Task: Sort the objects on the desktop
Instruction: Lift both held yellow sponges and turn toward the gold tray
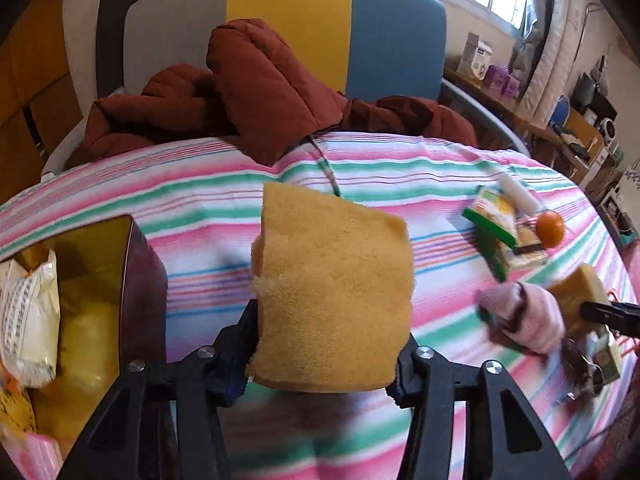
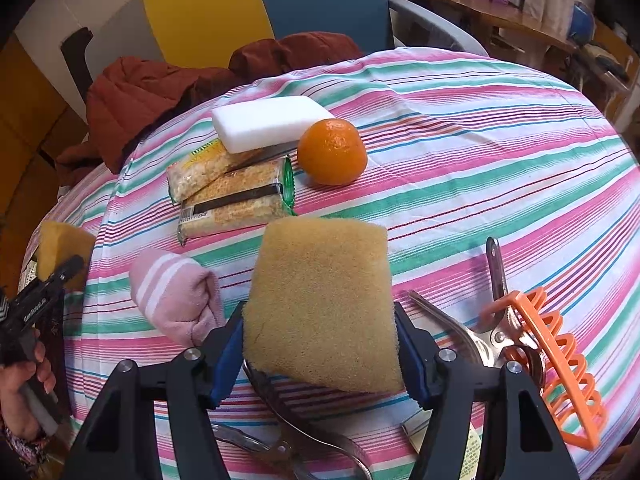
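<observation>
One box (image 1: 132, 248), cream packet (image 1: 28, 320) inside

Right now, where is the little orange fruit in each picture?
Left wrist view: the orange sits far right on the striped cloth, beside the snack packets.
Right wrist view: the orange sits upper middle, right of the same packets.
Shared landmark: the rolled pink sock.

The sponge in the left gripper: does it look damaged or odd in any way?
Yes. The sponge in the left gripper has a torn notch on its left edge, and its sides bulge unevenly under the squeeze. The other sponge, in the right gripper, shows no tear.
</observation>
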A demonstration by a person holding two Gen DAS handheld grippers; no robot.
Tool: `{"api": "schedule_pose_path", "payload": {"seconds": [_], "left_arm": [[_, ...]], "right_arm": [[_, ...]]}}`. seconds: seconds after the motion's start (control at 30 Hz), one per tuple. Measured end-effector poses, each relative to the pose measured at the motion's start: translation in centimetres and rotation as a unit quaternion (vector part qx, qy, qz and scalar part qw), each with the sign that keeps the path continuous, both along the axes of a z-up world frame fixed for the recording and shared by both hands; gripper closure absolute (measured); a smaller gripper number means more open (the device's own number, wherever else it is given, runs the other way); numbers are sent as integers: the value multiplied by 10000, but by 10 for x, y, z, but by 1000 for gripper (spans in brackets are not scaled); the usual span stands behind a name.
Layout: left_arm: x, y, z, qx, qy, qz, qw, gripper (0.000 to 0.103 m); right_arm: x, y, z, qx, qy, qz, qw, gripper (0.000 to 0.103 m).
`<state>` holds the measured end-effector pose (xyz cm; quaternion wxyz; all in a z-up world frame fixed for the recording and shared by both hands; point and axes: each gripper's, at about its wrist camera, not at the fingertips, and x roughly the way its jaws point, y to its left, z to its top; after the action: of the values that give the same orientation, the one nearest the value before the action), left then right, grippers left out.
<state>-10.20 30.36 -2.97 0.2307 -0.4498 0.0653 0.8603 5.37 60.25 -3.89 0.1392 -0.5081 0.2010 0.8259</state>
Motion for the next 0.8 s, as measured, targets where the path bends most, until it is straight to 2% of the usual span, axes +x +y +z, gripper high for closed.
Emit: {"api": "schedule_pose_path", "payload": {"seconds": [0.27,0.4,0.5,0.6,0.8], "left_arm": [[42,-6,4,217,-30,-283,9994,50],[61,-16,5,387,-181,-338,9985,50],[71,-21,3,452,-182,-414,9980,47],[71,-18,3,388,-203,-405,9982,40],[58,-9,2,204,-117,-342,9991,39]], "right_arm": [[5,0,1,23,30,-43,10000,37],[6,-2,2,114,24,-70,9999,37],[9,-2,3,114,25,-92,9999,37],[9,-2,2,122,19,-121,9998,37],[8,-2,0,116,1,-120,9999,37]]}}
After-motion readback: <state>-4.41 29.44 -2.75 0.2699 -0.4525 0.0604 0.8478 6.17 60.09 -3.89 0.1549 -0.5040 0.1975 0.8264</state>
